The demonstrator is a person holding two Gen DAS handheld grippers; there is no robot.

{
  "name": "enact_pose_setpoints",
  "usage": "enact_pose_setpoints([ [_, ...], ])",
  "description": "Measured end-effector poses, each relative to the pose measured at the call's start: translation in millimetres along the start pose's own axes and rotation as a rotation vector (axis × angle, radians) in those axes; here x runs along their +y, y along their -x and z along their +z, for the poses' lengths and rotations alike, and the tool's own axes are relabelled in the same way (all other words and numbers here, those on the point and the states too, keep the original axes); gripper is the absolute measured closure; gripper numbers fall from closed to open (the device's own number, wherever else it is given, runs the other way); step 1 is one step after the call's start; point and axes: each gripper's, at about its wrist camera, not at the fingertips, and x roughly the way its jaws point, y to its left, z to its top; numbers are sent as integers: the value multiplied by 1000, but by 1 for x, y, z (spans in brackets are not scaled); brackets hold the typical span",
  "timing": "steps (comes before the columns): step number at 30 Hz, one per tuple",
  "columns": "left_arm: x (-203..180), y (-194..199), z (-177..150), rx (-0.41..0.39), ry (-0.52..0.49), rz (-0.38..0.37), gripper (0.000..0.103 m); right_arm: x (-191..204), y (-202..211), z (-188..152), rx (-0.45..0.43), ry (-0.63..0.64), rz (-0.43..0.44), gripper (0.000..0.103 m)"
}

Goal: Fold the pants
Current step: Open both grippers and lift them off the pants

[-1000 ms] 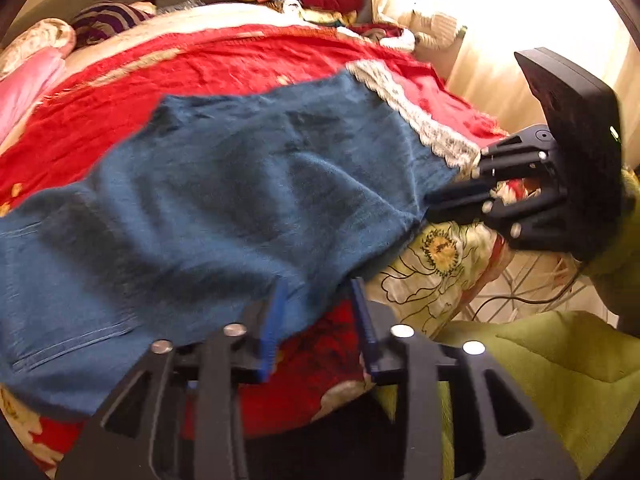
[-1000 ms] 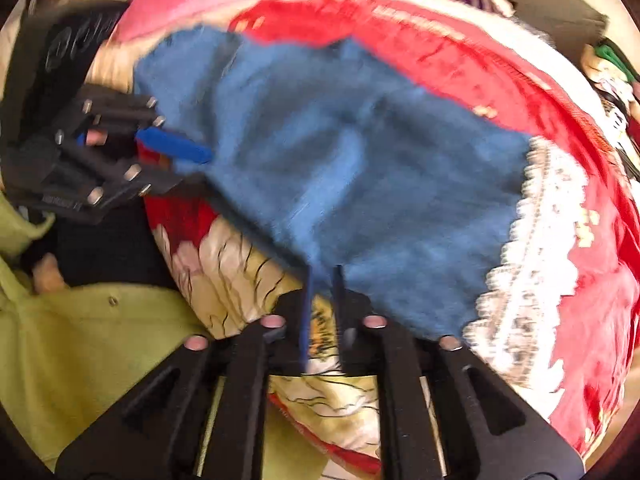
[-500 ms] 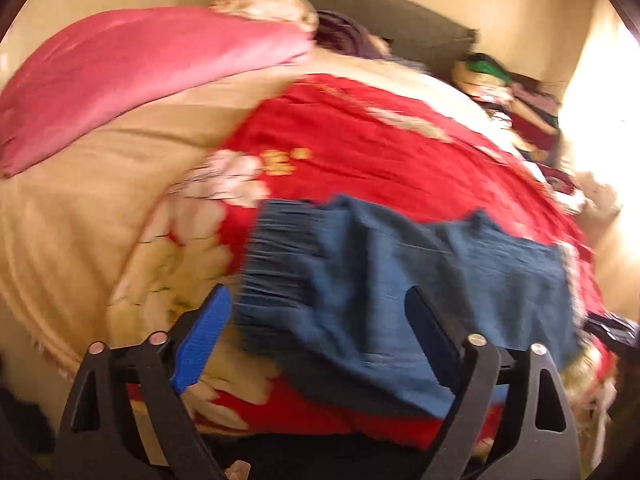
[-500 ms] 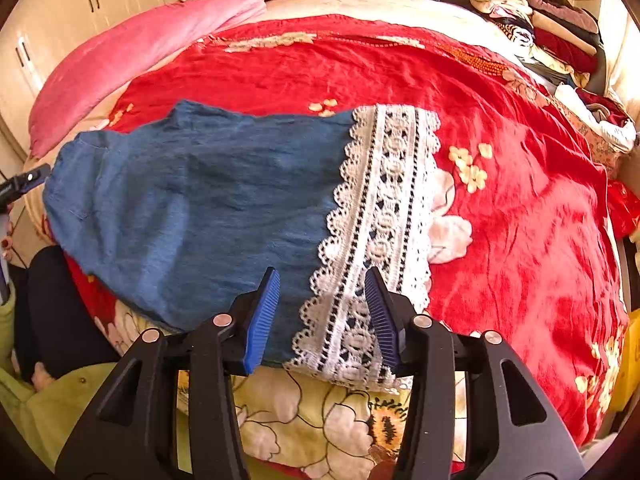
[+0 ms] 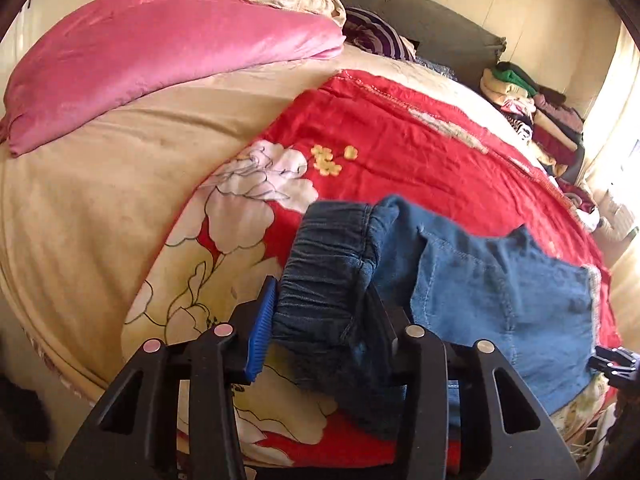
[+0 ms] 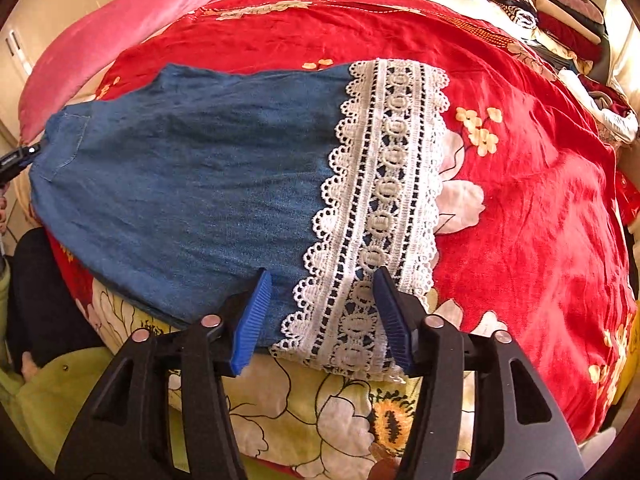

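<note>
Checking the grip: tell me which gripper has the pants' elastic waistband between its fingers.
The left gripper: gathered waistband fills it. The right gripper straddles the lace hem.

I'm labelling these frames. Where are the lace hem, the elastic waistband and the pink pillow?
lace hem (image 6: 384, 216): right wrist view, middle of the white band.
elastic waistband (image 5: 320, 280): left wrist view, gathered denim.
pink pillow (image 5: 160, 52): left wrist view, its middle.

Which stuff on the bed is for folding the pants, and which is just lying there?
For the job:
- denim pants with white lace hem
- left gripper, shut on the elastic waistband
- right gripper, open over the hem

Just lying about:
- red floral bedspread
- pink pillow
- stack of folded clothes
</note>
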Motion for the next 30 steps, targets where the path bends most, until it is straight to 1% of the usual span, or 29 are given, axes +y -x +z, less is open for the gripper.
enact_pose_setpoints([
  [1, 0, 3, 0, -8, 8, 3, 58, 1, 0, 0, 1, 7, -3, 54],
  [3, -2, 19, 5, -57, 23, 12, 51, 2, 5, 2, -8, 14, -1, 54],
  [4, -5, 29, 6, -94, 12, 25, 50, 2, 11, 3, -27, 11, 9, 54],
  [5, -11, 41, 8, -133, -8, 38, 50, 2, 20, 5, -65, 10, 32, 54],
  [6, -23, 52, 10, -168, -42, 32, 49, 3, 25, 6, -88, 12, 47, 54],
  [7, -36, 59, 11, -178, -78, 4, 48, 5, 29, 8, -104, 17, 61, 54],
  [10, -77, 56, 6, -139, -181, -118, 43, 15, 27, 12, -106, 42, 92, 54],
  [11, -95, 47, 1, -104, -225, -155, 42, 19, 25, 12, -100, 52, 100, 54],
  [13, -116, 31, -7, -44, -280, -197, 37, 24, 16, 9, -73, 63, 115, 54],
  [14, -126, 21, -12, -12, -309, -207, 36, 24, 10, 7, -48, 57, 109, 54],
  [16, -140, -7, -27, 80, -357, -206, 34, 20, -2, 1, 10, 36, 108, 52],
  [17, -142, -17, -32, 112, -361, -200, 34, 21, -5, -1, 16, 38, 106, 52],
  [18, -143, -29, -39, 153, -364, -188, 33, 23, -6, -2, 9, 49, 102, 49],
  [19, -144, -34, -42, 171, -368, -180, 33, 24, -5, -2, 9, 54, 102, 46],
  [20, -143, -34, -41, 171, -359, -191, 33, 27, -4, -2, 10, 63, 102, 44],
  [22, -142, -24, -32, 146, -346, -238, 33, 29, 1, 2, -4, 75, 111, 44],
  [24, -148, -14, -16, 110, -360, -256, 33, 28, 12, 10, -65, 66, 130, 44],
  [25, -151, -13, -9, 110, -368, -271, 33, 27, 16, 15, -97, 60, 132, 44],
  [27, -162, -17, 9, 116, -370, -306, 33, 25, 20, 26, -142, 52, 140, 44],
  [29, -178, -30, 27, 121, -381, -337, 33, 25, 18, 34, -151, 56, 146, 44],
  [30, -185, -37, 33, 131, -386, -339, 33, 26, 16, 39, -154, 63, 143, 44],
])
